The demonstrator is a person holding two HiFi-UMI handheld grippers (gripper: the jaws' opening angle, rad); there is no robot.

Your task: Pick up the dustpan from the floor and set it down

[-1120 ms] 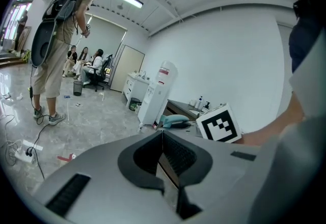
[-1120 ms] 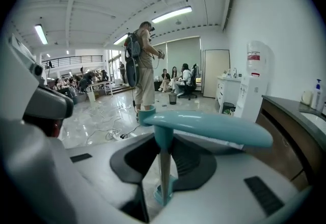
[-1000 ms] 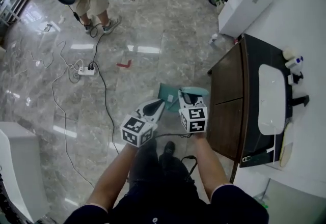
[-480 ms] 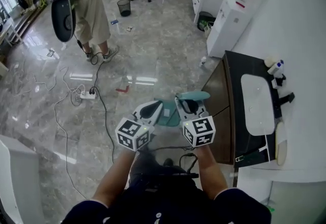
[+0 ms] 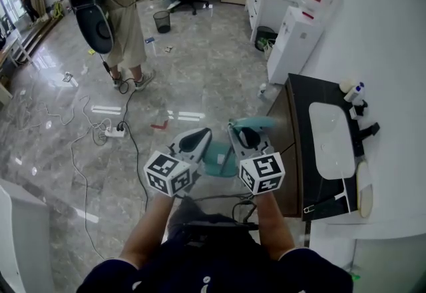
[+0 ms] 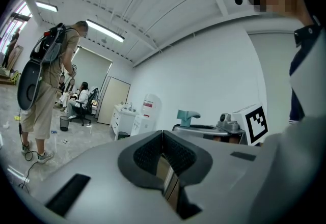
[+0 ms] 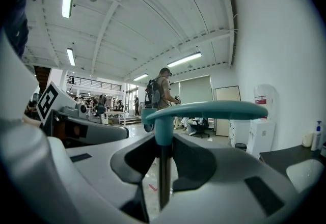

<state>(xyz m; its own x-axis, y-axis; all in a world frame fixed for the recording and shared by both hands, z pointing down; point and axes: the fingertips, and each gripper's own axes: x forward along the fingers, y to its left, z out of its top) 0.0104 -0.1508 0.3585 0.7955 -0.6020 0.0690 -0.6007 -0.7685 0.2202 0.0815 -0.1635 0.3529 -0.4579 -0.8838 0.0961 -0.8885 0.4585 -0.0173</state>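
Though head view hides contact, right gripper view shows right gripper [image 7: 162,139] clamping dustpan [image 7: 214,110]; left gripper [image 6: 163,135] closed w/o load.

dark counter [image 5: 299,145] close right, open floor [image 5: 200,65] ahead

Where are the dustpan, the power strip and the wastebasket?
dustpan [image 5: 217,156], head view, on its teal pan part.
power strip [image 5: 114,132], head view, on its white body on the floor.
wastebasket [image 5: 162,21], head view, on its dark side wall.
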